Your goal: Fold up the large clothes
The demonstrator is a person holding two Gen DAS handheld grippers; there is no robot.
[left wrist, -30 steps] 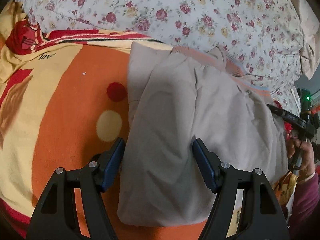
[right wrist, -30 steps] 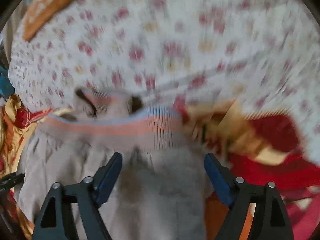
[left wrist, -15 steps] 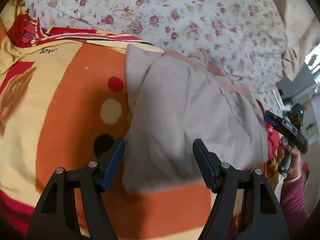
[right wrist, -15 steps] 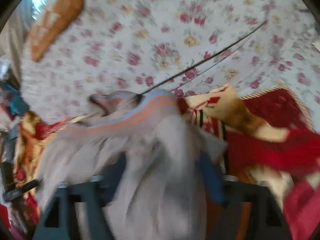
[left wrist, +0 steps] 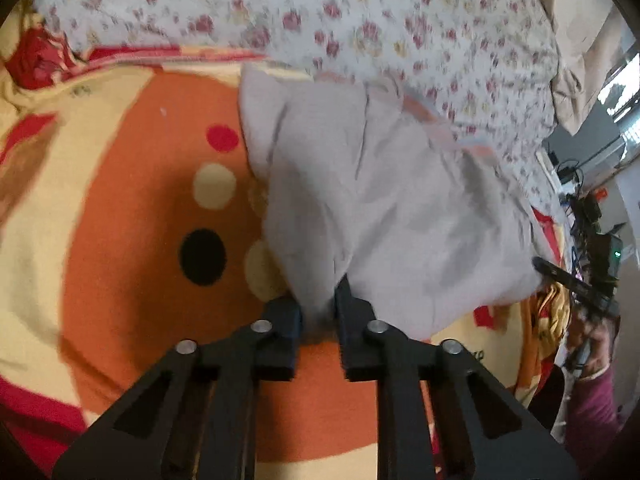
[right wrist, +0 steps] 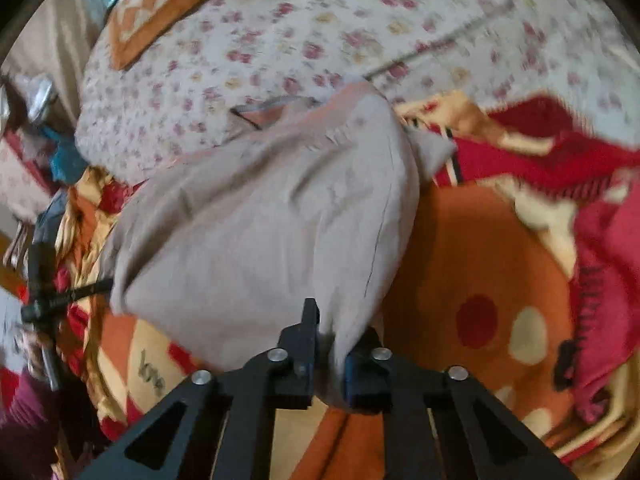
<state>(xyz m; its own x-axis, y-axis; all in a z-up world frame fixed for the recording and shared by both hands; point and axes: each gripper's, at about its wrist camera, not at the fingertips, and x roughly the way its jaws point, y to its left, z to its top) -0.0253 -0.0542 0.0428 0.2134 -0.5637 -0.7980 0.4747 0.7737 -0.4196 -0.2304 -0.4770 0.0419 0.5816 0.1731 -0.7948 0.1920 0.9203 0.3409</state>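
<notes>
Item: folded beige garment point(left wrist: 380, 208), lying on the orange patterned blanket point(left wrist: 132, 280) beside the floral quilt point(left wrist: 360, 20). Left gripper point(left wrist: 320, 312): jaws spread half a second ago, now just closed, pinching the garment's near edge. Right gripper point(right wrist: 328, 344): likewise just closed from spread, pinching the near corner. Near edge bunched at both grips, previously flat.
</notes>
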